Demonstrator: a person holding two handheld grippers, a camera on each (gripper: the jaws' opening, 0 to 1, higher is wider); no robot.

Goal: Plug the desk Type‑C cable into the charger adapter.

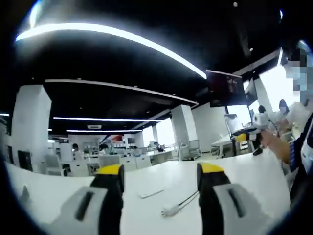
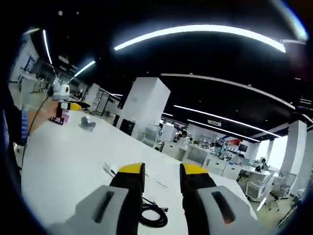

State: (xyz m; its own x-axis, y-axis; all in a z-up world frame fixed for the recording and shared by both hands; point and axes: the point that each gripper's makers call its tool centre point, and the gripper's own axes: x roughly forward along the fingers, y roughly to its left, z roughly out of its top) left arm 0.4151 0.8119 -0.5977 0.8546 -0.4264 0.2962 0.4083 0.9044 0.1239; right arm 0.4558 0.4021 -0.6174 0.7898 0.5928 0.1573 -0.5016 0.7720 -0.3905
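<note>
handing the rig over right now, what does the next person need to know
Left gripper: open, holding nothing, above the white desk.
Right gripper: open, holding nothing.
White charger adapter with its thin dark cord lies on the desk between the left jaws.
Coiled black cable lies on the desk by the right jaws.
Done: nothing grasped or plugged.
Left: pick up both, mate plug and adapter.

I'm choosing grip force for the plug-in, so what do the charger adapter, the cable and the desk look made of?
Charger adapter: small white block, probably smooth plastic.
Black cable: thin and coiled, so likely a flexible rubbery jacket.
Desk: flat white top with soft glare, probably laminate, though the look leaves that open.
</note>
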